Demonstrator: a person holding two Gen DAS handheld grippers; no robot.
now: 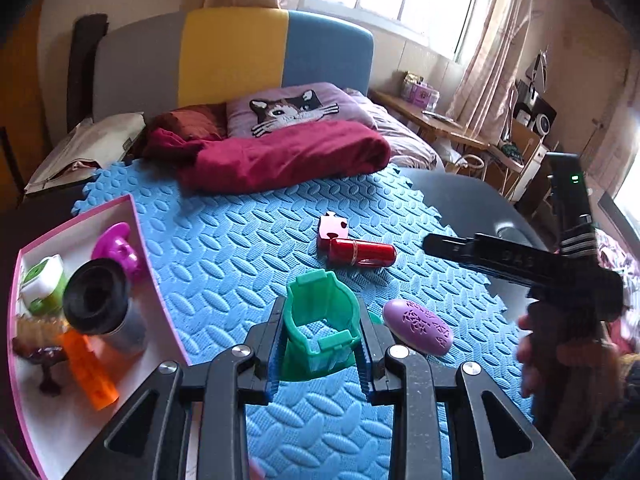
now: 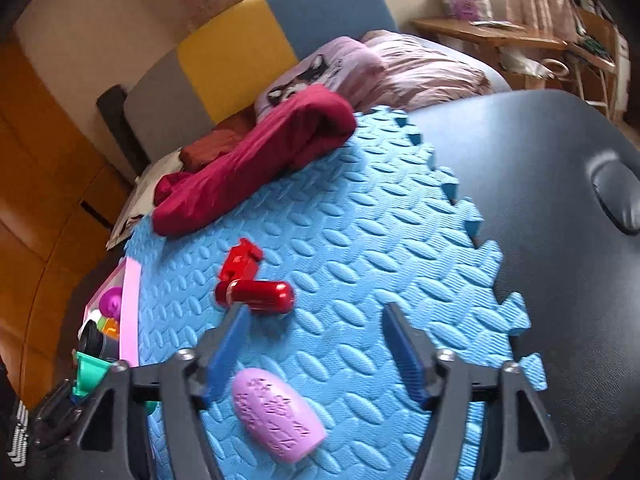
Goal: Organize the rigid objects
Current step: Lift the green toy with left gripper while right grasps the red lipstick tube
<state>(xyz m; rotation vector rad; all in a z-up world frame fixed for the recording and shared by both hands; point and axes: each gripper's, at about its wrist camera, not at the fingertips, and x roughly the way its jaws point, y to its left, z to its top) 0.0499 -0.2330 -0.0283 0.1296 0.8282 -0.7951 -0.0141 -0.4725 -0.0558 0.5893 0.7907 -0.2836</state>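
Left gripper (image 1: 320, 344) is clamped on the green plastic cup-like piece (image 1: 322, 316), lifted near the blue foam mat's (image 1: 240, 240) left edge beside the pink-rimmed tray (image 1: 136, 224); light, stiff, thin-walled, likely best held across its sides. Right gripper (image 2: 316, 356) gapes empty over the purple oval case (image 2: 278, 416)

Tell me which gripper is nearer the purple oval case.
Right. The right gripper hangs open directly over the purple oval case, which lies between its fingers. The left gripper sits beside it, shut on the green piece.
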